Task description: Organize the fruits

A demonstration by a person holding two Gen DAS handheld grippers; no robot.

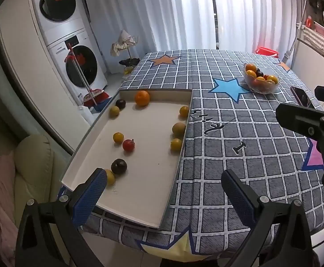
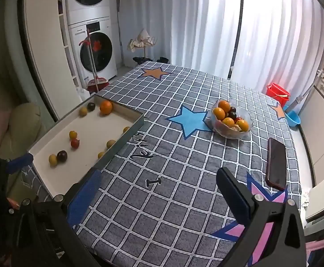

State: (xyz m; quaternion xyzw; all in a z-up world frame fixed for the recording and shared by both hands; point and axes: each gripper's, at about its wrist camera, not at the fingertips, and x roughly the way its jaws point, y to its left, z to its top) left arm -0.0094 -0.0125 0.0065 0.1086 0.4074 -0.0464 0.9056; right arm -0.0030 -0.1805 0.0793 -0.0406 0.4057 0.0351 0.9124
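A shallow white box (image 1: 144, 189) (image 2: 50, 178) lies on the table's left side with several loose fruits: an orange (image 1: 142, 98) (image 2: 106, 107), a red fruit (image 1: 128, 145) (image 2: 75, 143), a dark plum (image 1: 119, 166) (image 2: 62, 156) and yellow ones. A glass bowl (image 1: 260, 79) (image 2: 232, 120) of several fruits stands at the far right. My left gripper (image 1: 164, 189) is open and empty over the box's near edge. My right gripper (image 2: 159, 191) is open and empty above the cloth to the right of the box; it also shows in the left wrist view (image 1: 308, 124).
A grey checked cloth with stars (image 2: 184, 200) covers the table. A phone (image 2: 277, 163) (image 1: 300, 95) lies near the right edge. Stacked washing machines (image 1: 73, 51), a mop, a red bucket (image 2: 278, 93) and curtains stand beyond the table. A sofa (image 1: 28, 178) is at the left.
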